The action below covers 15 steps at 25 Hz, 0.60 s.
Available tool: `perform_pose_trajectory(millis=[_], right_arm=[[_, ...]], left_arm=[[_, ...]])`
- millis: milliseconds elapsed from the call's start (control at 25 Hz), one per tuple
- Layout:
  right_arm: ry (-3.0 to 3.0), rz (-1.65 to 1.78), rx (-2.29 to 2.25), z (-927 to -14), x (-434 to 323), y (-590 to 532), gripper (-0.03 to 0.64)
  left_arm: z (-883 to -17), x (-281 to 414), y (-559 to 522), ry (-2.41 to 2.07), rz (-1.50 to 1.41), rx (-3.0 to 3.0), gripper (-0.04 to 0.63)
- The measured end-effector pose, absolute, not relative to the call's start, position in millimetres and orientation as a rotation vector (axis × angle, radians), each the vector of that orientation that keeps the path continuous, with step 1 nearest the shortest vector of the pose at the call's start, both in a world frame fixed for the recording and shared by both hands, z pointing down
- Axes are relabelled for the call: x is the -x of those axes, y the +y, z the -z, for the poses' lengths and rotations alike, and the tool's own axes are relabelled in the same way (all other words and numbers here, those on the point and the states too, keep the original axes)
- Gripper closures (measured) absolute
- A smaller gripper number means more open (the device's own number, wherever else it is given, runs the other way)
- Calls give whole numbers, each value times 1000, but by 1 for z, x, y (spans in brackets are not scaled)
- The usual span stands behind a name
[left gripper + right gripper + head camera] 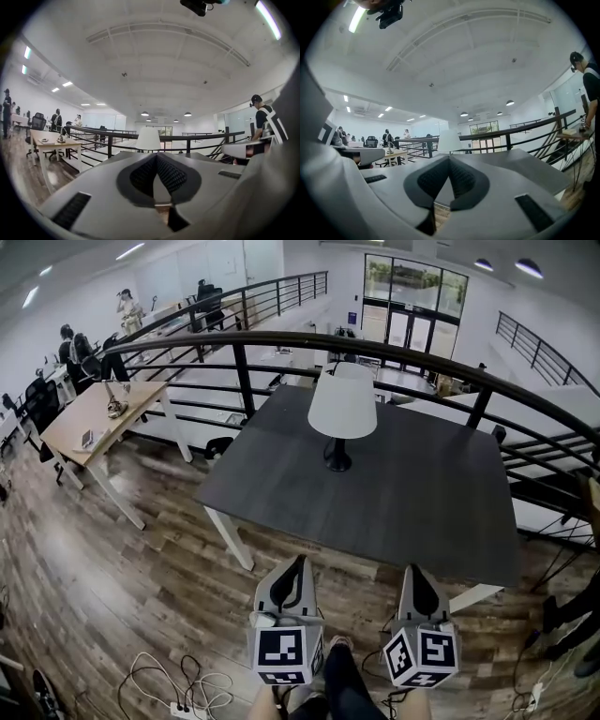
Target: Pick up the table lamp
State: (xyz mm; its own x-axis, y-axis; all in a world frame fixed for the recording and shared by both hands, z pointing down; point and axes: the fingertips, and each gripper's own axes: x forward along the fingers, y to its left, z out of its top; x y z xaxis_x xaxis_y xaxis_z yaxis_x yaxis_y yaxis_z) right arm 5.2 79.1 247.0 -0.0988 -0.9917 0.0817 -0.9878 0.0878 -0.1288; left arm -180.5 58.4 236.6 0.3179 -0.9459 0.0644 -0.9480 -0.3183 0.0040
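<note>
The table lamp (341,411) has a white shade and a black round base; it stands upright near the middle of a dark grey table (441,502). Its shade shows above the jaws in the left gripper view (148,139) and in the right gripper view (449,140). Both grippers hang in front of the table's near edge, well short of the lamp. My left gripper (298,563) is shut with nothing in it. My right gripper (413,570) also has its jaws together and holds nothing.
A black railing (281,338) curves behind the table. A wooden desk (98,418) stands at the left, with people beyond it. Cables and a power strip (178,690) lie on the wood floor at lower left. Another person (265,122) stands to the right.
</note>
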Motion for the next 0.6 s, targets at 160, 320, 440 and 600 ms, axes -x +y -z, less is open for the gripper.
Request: perform_pose_trajectory(millis=[160,320,440,600], right_arm=[[2322,245,2055,-248,-10,39,609],[2355,253,2023,-247,-14,2,609],[2378,267,1994,-249,-18,-28,609],[2402,276,1959,-250,-30,-71,609]], left_arm=[[-239,174,26,-1841,-94,-2498,578],[-241,167,-7,-1861,-109,-2472,578],[-245,162,-35,-1882,-119,-2448,578],[-248,148,-74,-1884,-123,-2431,578]])
